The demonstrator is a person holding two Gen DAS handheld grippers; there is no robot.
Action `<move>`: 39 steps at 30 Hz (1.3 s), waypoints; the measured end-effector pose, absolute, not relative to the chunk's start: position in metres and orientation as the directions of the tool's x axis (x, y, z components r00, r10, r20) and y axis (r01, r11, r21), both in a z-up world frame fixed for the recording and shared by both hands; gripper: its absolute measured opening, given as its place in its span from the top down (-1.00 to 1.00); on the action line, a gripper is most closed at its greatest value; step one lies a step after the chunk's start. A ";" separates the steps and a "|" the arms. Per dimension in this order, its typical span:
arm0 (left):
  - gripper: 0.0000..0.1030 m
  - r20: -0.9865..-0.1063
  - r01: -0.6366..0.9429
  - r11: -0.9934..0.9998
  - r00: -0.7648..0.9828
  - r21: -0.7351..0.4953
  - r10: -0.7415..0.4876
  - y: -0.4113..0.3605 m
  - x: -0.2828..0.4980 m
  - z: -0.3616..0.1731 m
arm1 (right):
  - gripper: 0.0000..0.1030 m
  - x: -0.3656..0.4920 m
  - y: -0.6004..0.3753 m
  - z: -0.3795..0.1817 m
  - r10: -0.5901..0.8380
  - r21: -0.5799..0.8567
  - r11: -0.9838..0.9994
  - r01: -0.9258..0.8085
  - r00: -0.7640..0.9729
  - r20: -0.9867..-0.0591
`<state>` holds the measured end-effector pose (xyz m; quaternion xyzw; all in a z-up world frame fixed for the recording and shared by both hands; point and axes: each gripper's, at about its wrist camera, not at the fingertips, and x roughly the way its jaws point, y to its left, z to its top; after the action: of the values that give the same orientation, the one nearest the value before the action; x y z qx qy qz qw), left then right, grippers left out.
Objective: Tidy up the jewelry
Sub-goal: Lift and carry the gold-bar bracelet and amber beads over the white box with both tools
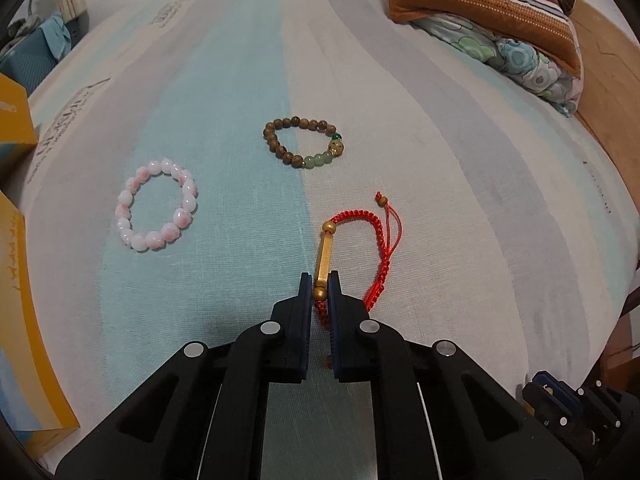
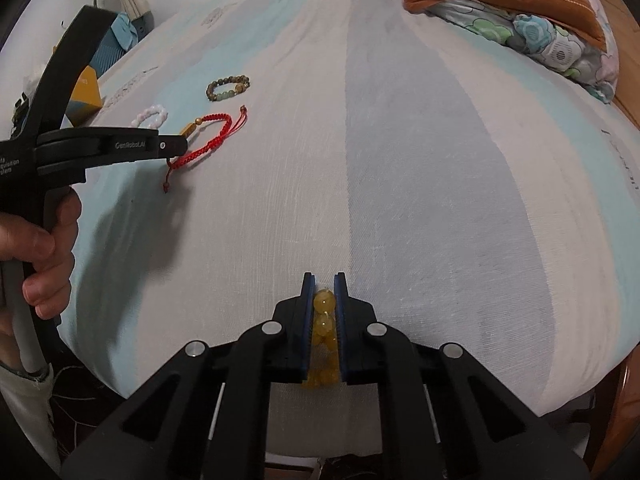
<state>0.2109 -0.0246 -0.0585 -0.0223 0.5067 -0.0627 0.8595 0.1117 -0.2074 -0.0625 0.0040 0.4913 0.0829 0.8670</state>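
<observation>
My left gripper (image 1: pixel 319 280) is shut on the red cord bracelet (image 1: pixel 376 236) at its gold bar (image 1: pixel 322 258), low over the striped bed sheet. It also shows in the right wrist view (image 2: pixel 182 142), with the red bracelet (image 2: pixel 208 140) trailing from it. A pink-white bead bracelet (image 1: pixel 158 205) lies to the left and a brown and green bead bracelet (image 1: pixel 304 142) lies further ahead. My right gripper (image 2: pixel 324 280) is shut on a yellow bead bracelet (image 2: pixel 323 322) near the bed's front edge.
Folded blankets and a flowered quilt (image 1: pixel 500 20) lie at the far right of the bed. Yellow boxes (image 1: pixel 24 300) stand along the left edge. A wooden bed frame (image 1: pixel 600 100) runs along the right side.
</observation>
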 end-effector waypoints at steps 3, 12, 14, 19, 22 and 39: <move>0.86 -0.863 0.088 0.990 0.487 -0.106 -0.136 -0.025 0.210 -0.054 | 0.83 0.111 -0.211 -0.059 0.167 0.110 0.984 -0.141 0.510 -0.844; 0.86 -0.847 0.098 0.988 0.509 -0.116 -0.150 -0.024 0.203 -0.041 | 0.83 0.109 -0.214 -0.046 0.199 0.143 0.979 -0.143 0.538 -0.819; 0.86 -0.845 0.103 0.987 0.512 -0.120 -0.156 -0.025 0.201 -0.038 | 0.83 0.109 -0.215 -0.044 0.200 0.142 0.979 -0.147 0.541 -0.817; 0.86 -0.834 0.105 0.987 0.530 -0.118 -0.156 -0.022 0.193 -0.024 | 0.83 0.109 -0.217 -0.035 0.200 0.149 0.979 -0.136 0.559 -0.804; 0.86 -0.829 0.108 0.987 0.537 -0.115 -0.155 -0.022 0.190 -0.016 | 0.83 0.108 -0.218 -0.029 0.201 0.151 0.979 -0.134 0.568 -0.798; 0.86 -0.805 0.124 0.988 0.575 -0.094 -0.149 -0.017 0.171 0.020 | 0.83 0.119 -0.216 0.009 0.188 0.143 0.982 -0.122 0.618 -0.763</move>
<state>0.1706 -0.0169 0.0196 -0.0139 0.4546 -0.0769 0.8872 0.1189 -0.2157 0.0091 0.0384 0.4283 0.0860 0.8987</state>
